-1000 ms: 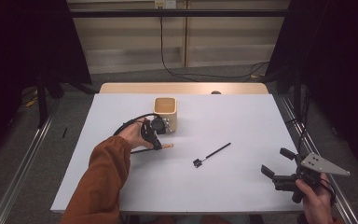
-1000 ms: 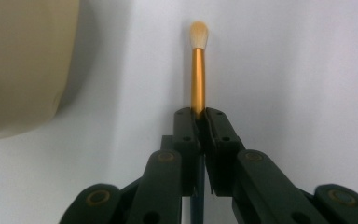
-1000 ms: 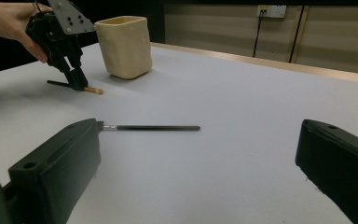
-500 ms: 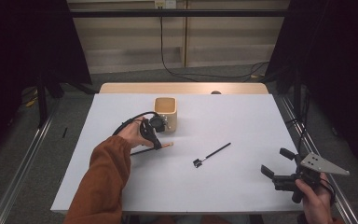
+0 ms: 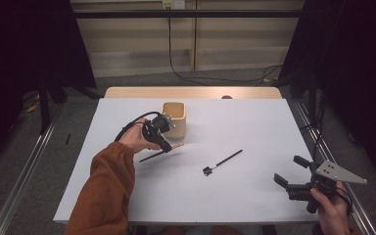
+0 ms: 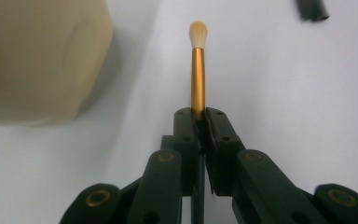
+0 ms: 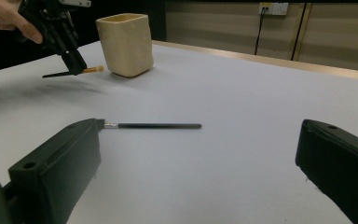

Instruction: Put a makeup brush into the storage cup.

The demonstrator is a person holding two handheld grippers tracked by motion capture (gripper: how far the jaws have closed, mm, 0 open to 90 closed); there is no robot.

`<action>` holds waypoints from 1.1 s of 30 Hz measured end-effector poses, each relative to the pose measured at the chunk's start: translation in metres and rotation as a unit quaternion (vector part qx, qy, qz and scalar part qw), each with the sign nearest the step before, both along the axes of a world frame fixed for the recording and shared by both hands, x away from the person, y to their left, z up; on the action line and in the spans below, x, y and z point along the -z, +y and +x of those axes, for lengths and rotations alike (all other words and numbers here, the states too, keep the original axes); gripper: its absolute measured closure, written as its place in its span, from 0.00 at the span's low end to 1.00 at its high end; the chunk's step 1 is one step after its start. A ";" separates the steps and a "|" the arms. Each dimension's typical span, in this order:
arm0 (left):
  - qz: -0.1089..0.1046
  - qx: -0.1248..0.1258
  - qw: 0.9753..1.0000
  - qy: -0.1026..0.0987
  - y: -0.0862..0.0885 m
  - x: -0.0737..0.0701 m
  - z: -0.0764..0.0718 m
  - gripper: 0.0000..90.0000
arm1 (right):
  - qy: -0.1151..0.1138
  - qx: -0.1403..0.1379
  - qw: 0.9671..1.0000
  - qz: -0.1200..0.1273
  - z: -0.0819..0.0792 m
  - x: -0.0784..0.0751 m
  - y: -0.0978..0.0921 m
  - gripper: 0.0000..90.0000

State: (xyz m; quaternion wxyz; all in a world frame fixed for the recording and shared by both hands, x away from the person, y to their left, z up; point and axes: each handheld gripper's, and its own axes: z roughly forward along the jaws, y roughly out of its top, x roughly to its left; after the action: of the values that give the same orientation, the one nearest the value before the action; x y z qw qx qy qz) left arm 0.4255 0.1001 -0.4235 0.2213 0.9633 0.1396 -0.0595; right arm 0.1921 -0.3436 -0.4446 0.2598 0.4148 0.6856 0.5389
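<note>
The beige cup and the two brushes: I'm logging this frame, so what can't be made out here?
- Inside of the beige cup: its wall hides the bottom in the high view and right gripper view; blurred in the left gripper view.
- Gold brush: its dark handle is covered by the left tongs.
- Black brush: its head sits behind a right tongs jaw; too small in the high view.

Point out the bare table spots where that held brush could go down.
Free: the near-left sheet below the left gripper, and the far-right stretch beyond the black brush. Crowded: around the cream cup, where the gold brush is held.
</note>
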 end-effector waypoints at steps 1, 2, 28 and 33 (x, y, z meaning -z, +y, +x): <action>-0.009 -0.005 1.000 -0.003 0.001 -0.002 -0.001 0.94 | 0.001 0.001 1.000 0.000 0.000 0.000 0.000 0.00; -0.009 -0.005 1.000 -0.003 0.001 -0.002 -0.001 0.94 | 0.001 0.001 1.000 0.000 0.000 0.000 0.000 0.00; -0.123 -0.057 0.990 -0.049 0.005 -0.009 -0.018 0.93 | 0.002 -0.001 1.000 0.001 0.000 0.000 0.001 0.00; -0.144 -0.071 0.985 -0.059 0.008 -0.013 -0.019 0.94 | 0.002 -0.001 1.000 0.002 0.000 0.000 0.000 0.00</action>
State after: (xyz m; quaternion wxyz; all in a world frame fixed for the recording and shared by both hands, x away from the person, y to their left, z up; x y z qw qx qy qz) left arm 0.4069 0.1079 -0.4100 0.3694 0.9108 0.1842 -0.0060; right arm 0.1923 -0.3433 -0.4448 0.2571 0.4159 0.6852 0.5399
